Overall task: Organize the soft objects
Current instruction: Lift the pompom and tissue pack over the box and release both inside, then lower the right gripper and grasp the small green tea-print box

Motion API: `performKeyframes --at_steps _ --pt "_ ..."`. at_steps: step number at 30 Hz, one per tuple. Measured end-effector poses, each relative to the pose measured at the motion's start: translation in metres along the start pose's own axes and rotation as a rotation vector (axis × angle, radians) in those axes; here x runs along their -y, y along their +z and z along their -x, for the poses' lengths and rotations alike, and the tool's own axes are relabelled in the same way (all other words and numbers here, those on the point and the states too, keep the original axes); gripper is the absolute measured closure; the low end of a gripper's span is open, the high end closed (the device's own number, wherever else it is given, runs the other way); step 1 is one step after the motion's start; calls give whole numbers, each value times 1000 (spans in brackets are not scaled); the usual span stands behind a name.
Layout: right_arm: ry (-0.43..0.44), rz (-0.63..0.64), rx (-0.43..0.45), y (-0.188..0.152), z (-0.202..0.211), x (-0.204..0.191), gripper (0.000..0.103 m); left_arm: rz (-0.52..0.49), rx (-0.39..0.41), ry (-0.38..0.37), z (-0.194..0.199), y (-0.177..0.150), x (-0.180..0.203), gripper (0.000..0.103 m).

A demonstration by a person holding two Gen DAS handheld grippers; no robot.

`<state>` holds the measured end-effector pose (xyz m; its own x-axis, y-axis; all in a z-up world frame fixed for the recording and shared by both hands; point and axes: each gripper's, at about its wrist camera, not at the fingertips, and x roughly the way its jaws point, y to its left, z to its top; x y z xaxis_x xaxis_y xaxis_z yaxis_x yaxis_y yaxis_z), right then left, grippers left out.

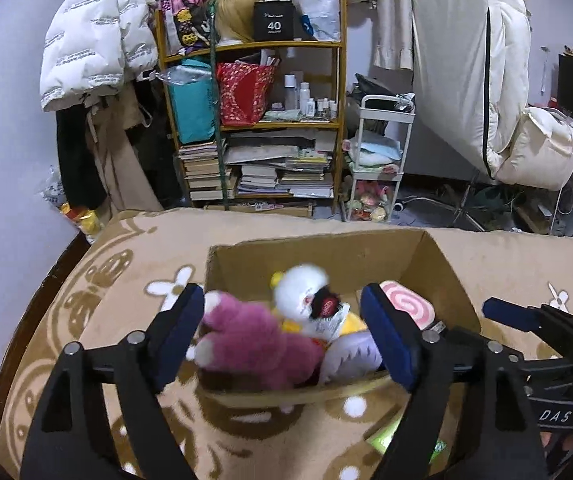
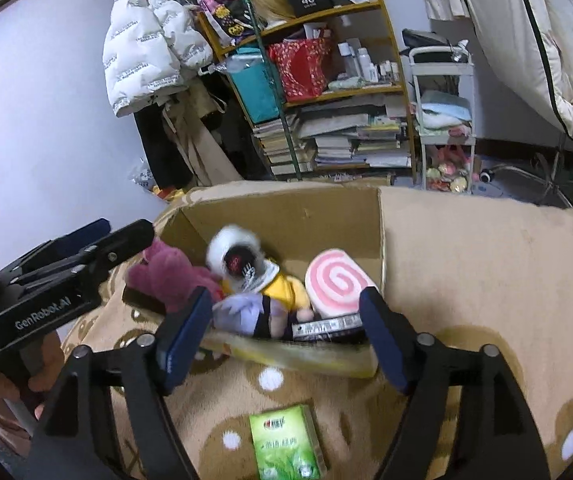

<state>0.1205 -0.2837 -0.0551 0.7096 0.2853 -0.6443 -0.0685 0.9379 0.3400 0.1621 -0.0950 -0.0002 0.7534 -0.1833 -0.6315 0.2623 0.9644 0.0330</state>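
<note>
- A plain pale wall point(image 1: 6, 140) stands at left.
- A yellow-framed shelf point(image 1: 338, 80) holds stacked books point(image 1: 246, 176) against the far side.
- A white trolley point(image 1: 378, 160) stands just right of the shelf.
- A white puffer jacket point(image 1: 94, 48) hangs to its left.

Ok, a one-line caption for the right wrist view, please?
Open right gripper above a cardboard box of plush toys, pink swirl cushion inside, green packet on the blanket in front.

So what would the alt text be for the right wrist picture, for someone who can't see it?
An open cardboard box on a beige patterned blanket holds plush toys: a pink bear, a white-headed doll in yellow and a pink swirl cushion. The right gripper frames it, jaws open and empty. A green packet lies nearer the camera.
</note>
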Motion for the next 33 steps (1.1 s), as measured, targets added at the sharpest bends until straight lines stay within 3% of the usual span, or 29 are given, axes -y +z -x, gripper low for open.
performKeyframes --at_steps 6,9,17,20,23,30,33 --pt "-6 9 -42 -10 1 -5 11 0 -18 54 25 -19 -10 7" --pt "-17 21 -65 -16 2 -7 4 8 -5 70 46 -29 -14 1" --pt "-52 34 -153 -41 -6 -16 3 61 31 105 98 -55 -29 1" --pt "-48 52 -197 -51 -15 -18 3 96 43 63 111 -66 -35 1" --pt "-42 50 -238 -60 -26 -18 3 126 42 42 118 -74 -39 1" --pt "-56 60 -342 -78 -54 -16 3 101 52 81 123 -84 -39 1" --pt "-56 59 -396 -84 -64 -13 10 103 44 81 120 -86 -40 1"
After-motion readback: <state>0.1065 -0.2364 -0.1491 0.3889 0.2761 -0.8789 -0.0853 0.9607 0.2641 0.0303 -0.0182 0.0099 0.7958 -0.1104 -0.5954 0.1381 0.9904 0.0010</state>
